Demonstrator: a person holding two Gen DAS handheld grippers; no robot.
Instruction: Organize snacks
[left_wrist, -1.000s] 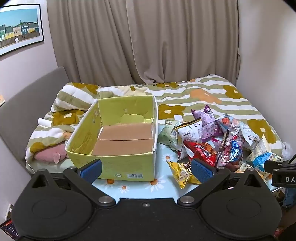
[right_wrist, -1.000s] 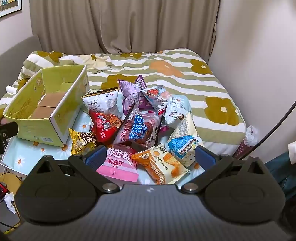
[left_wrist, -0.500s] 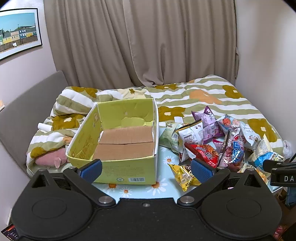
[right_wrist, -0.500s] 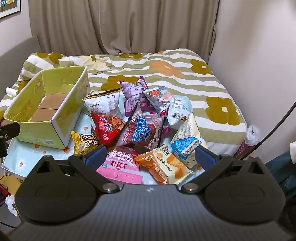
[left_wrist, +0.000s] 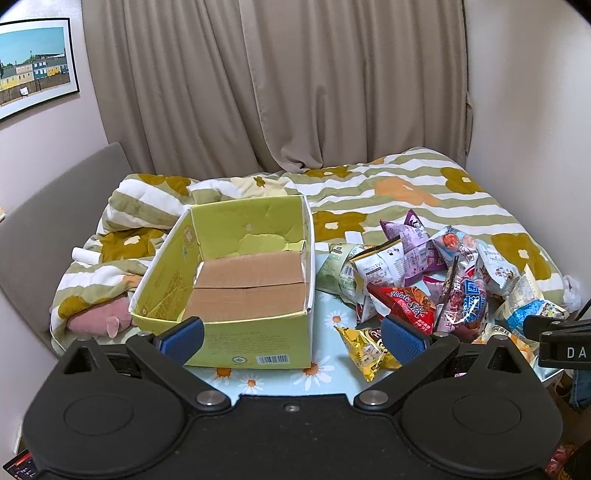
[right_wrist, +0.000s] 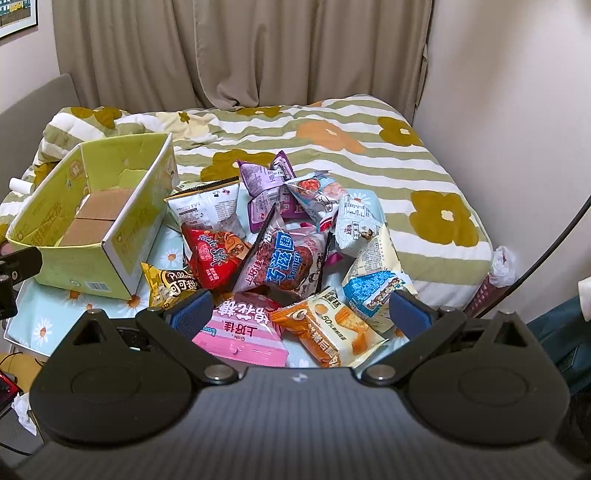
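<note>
An empty yellow-green cardboard box (left_wrist: 258, 341) (right_wrist: 122, 254) with a brown floor stands on the bed, left of a heap of snack packets (left_wrist: 436, 280) (right_wrist: 291, 240). The heap includes a red packet (right_wrist: 214, 258), a yellow packet (left_wrist: 365, 350) (right_wrist: 168, 286), a pink packet (right_wrist: 243, 332) and an orange packet (right_wrist: 332, 328). My left gripper (left_wrist: 293, 334) is open in front of the box's near wall, holding nothing. My right gripper (right_wrist: 299, 312) is open above the pink and orange packets at the heap's near edge, with nothing held.
The box and packets lie on a light blue daisy cloth (left_wrist: 258, 384) over a striped flower quilt (right_wrist: 332, 147). A pink plush toy (left_wrist: 98, 321) lies left of the box. Curtains (left_wrist: 277, 85) hang behind; a wall (right_wrist: 509, 110) stands close on the right.
Both views have drawn back and risen slightly, so the box and the heap sit a little lower and farther off. Both grippers stay open and no packet has moved.
</note>
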